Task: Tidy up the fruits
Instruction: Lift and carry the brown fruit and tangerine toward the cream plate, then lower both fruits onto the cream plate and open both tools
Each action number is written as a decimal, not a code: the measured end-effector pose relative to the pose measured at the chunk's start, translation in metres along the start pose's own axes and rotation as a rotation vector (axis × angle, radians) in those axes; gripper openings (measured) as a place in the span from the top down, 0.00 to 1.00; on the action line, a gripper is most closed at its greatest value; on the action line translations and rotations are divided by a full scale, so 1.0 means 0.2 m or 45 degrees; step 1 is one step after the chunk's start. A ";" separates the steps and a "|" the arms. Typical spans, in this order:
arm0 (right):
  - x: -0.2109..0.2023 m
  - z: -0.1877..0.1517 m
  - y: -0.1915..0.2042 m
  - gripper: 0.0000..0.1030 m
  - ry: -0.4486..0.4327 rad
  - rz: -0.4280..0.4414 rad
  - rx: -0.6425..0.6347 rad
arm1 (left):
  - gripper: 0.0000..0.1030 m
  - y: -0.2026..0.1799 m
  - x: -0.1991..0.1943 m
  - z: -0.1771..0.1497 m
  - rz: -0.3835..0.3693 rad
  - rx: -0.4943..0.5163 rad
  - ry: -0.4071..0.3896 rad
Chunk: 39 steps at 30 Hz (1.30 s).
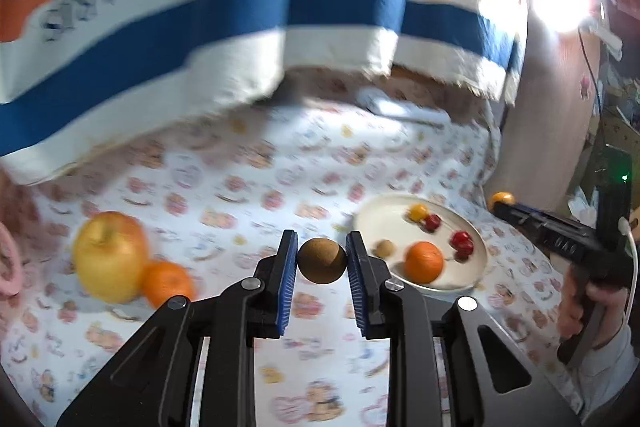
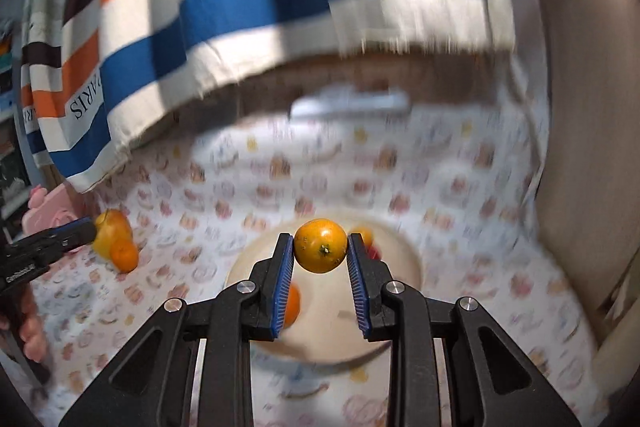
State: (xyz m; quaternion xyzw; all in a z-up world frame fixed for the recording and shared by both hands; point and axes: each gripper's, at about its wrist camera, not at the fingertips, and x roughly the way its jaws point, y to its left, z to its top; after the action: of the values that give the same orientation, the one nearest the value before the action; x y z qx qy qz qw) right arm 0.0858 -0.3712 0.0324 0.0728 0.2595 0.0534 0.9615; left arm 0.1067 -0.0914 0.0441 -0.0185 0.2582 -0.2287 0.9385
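Matt, rough brown fruit [image 1: 321, 260] sits against ribbed blue rubbery pads [image 1: 287, 283]; glossy smooth orange tomato [image 2: 320, 245] over there. Glazed, shiny plate [image 1: 384, 219], printed cloth on the table [image 1: 240, 187], woven striped towel [image 1: 240, 11] behind.

You have a surface covered by a cartoon-print cloth [image 1: 248, 187]. On it sit a yellow apple [image 1: 110, 255] touching a tangerine [image 1: 168, 283], a cream plate [image 1: 384, 219] well to their right, and a blurred white object [image 1: 400, 109] farther back.
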 end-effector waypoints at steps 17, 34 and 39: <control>0.21 -0.12 0.01 0.73 0.276 0.015 -0.035 | 0.77 -0.30 0.53 0.00 -0.125 0.125 0.388; 0.30 -0.19 0.07 0.72 0.398 0.008 -0.083 | 0.77 -0.34 0.58 0.00 -0.116 0.119 0.399; 0.30 -0.19 0.08 0.72 0.395 0.014 -0.094 | 0.77 -0.36 0.59 -0.01 -0.104 0.146 0.391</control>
State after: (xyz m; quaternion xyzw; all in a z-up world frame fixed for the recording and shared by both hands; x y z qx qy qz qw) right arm 0.1164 -0.3430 -0.0265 0.0297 0.4025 0.0787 0.9116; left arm 0.1661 -0.2074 -0.0039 0.0598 0.3841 -0.2813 0.8773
